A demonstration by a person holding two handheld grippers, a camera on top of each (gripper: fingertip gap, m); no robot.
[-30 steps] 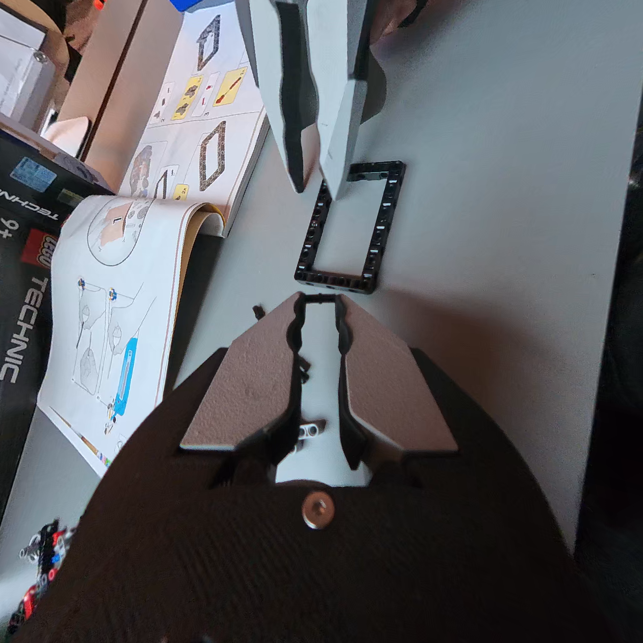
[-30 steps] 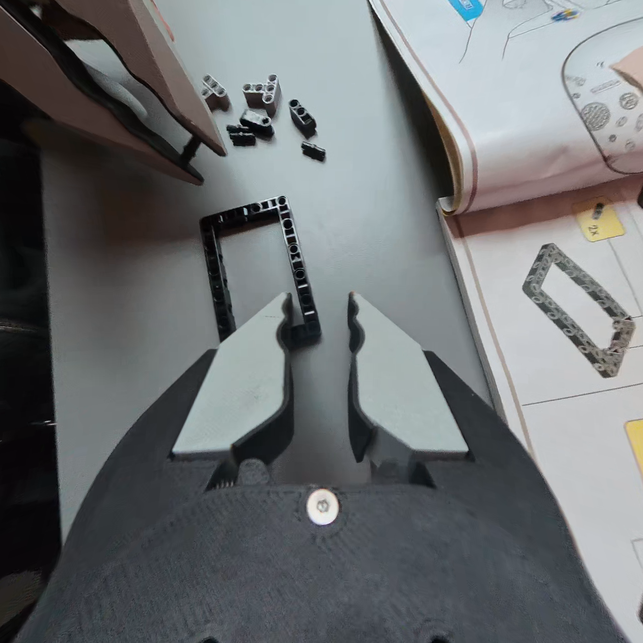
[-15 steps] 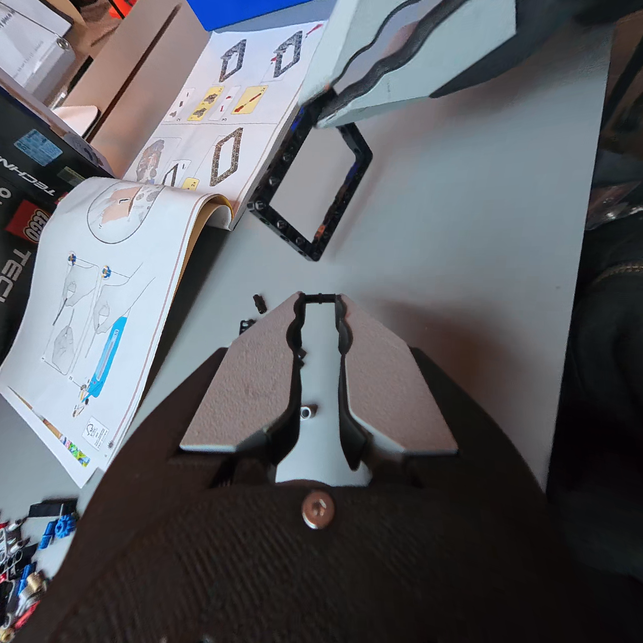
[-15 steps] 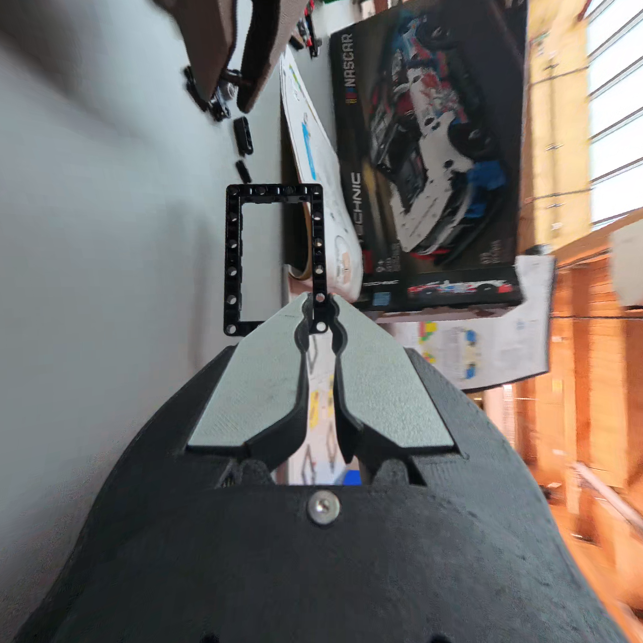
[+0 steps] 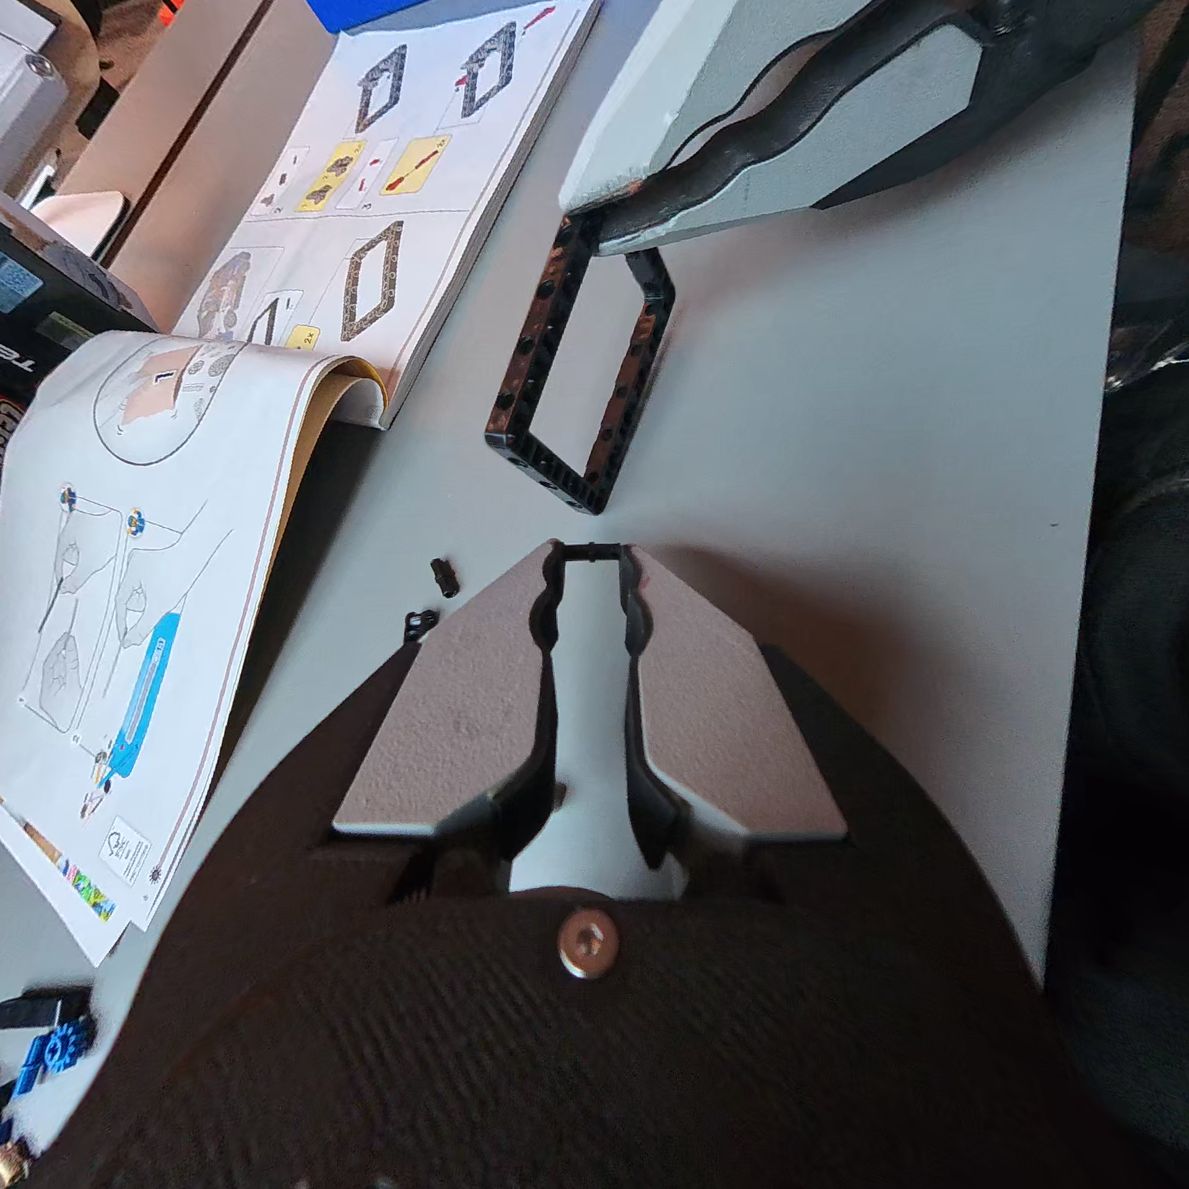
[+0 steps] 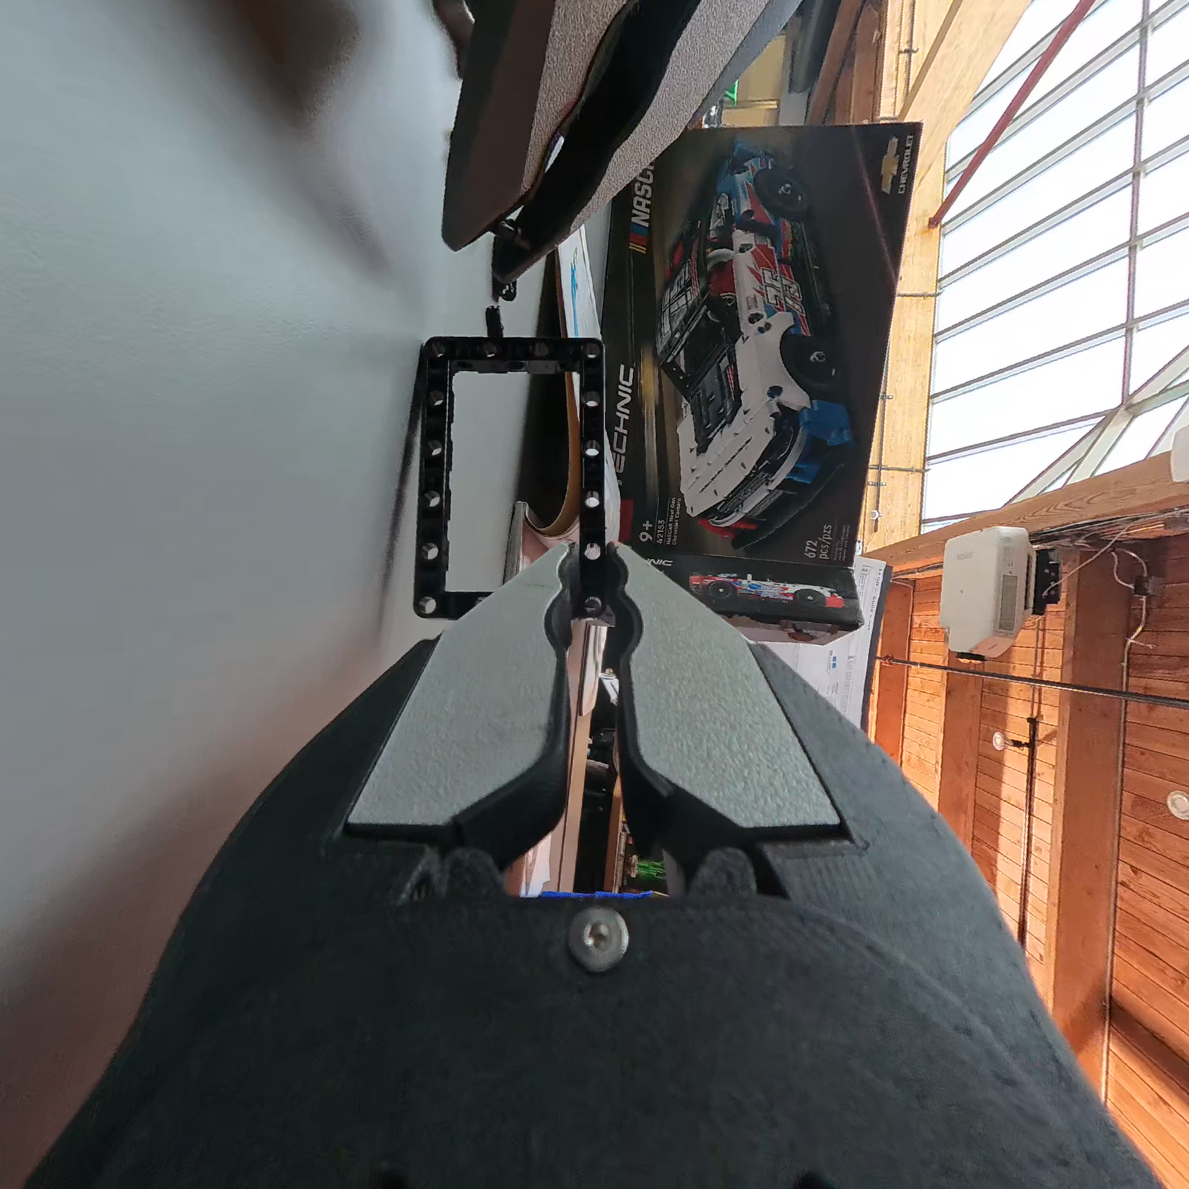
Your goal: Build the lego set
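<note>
Right claw [image 6: 590, 582]: gripping one long side of the black frame [image 5: 579, 367], tilting it off the grey surface [image 5: 868, 399].
Left claw [image 5: 590, 553]: pinching a small black pin [image 5: 590, 551] crosswise between its tips.

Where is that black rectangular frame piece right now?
The black frame is pinched at one corner by the right gripper, tilted up off the grey table. In the left wrist view it hangs beside the open instruction booklet.
</note>
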